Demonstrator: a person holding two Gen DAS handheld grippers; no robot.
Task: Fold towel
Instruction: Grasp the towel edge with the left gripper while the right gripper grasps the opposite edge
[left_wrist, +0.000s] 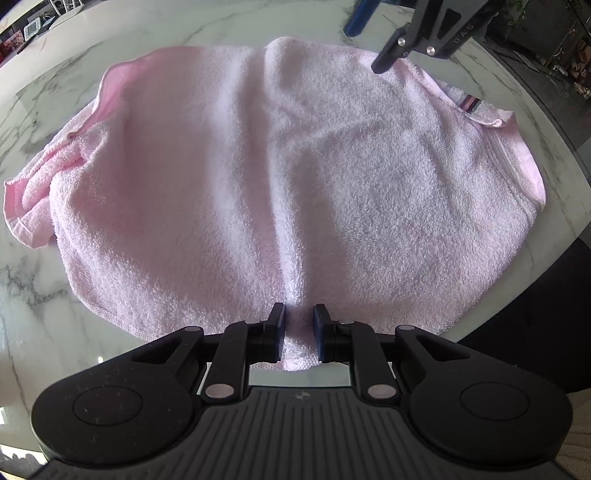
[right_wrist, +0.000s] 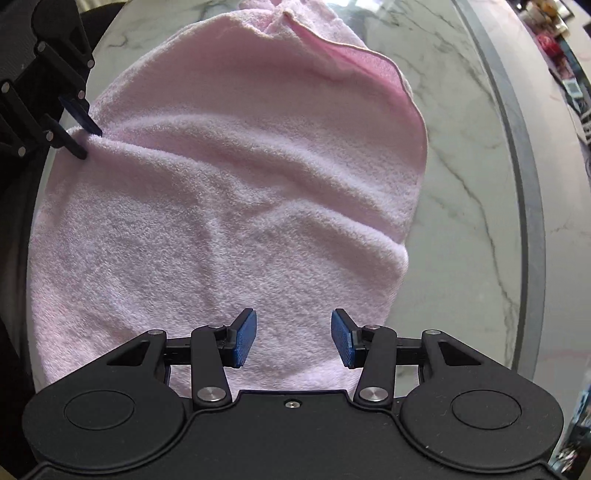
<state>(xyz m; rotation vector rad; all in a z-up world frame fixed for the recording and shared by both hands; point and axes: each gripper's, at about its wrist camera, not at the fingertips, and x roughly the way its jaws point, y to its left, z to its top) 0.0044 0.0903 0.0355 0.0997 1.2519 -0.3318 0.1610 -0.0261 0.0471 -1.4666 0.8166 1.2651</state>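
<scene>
1. A pink terry towel lies doubled over on a white marble counter, filling the middle of the left wrist view; its lower layer sticks out at the left edge and at the right edge of the frame.
2. At the upper right of that view a small woven label with dark stripes sits on the towel's hem.
3. The left hand-held gripper, at the bottom centre of its own view, has its blue pads drawn close with a raised ridge of towel edge pinched between them; a crease runs from there up the middle of the cloth.
4. In the right wrist view the same left hand-held gripper shows at the upper left, its finger tips touching the towel's edge where the fabric bunches.
5. The right hand-held gripper, at the bottom centre of its own view, has its blue pads spread wide apart above the towel, with nothing between them.
6. In the left wrist view the right hand-held gripper enters at the upper right, one black finger tip reaching the towel's far edge.
7. A grey seam curves down the counter at the right of the right wrist view.
</scene>
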